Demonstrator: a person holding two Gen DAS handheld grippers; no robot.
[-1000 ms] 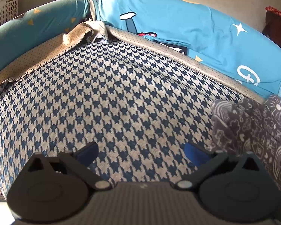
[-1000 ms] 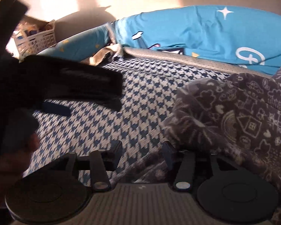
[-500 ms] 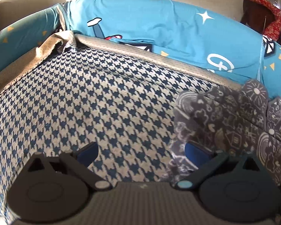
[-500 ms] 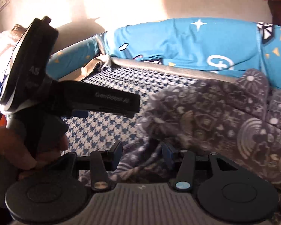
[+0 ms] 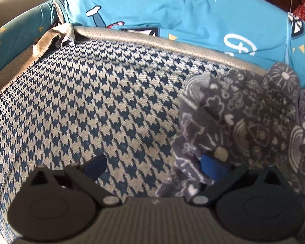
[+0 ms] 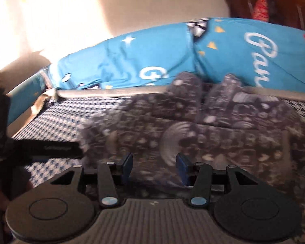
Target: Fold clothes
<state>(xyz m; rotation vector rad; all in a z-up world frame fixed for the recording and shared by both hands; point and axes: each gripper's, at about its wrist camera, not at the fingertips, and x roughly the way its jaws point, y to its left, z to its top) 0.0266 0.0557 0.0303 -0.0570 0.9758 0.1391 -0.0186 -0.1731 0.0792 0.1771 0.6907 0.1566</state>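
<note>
On the woven blue-and-cream houndstooth cover (image 5: 87, 101): soft grey garment with white doodle print (image 5: 244, 122), crumpled, on its right part. Left gripper (image 5: 152, 166) jaws wide, right pad under a fold. Right gripper (image 6: 154, 167) jaws half-parted over blurred cloth; grip unclear. Right view alone shows the left tool's black body.

- In the left wrist view the seat cushion (image 5: 87, 105) fills the left and centre of the frame.
- The garment (image 5: 244, 118) lies on the cushion at the right of that frame, reaching the lower right edge.
- The bolster pillows (image 5: 172, 14) run along the top, behind the cushion.
- The left gripper (image 5: 152, 166) sits at the bottom centre, its right jaw against the garment's edge.
- In the right wrist view the garment (image 6: 203, 134) spreads across the centre and right, before the pillows (image 6: 233, 57).
- The right gripper (image 6: 154, 166) is at the bottom centre over the garment.
- The left gripper (image 6: 50, 148) enters from the left edge.
</note>
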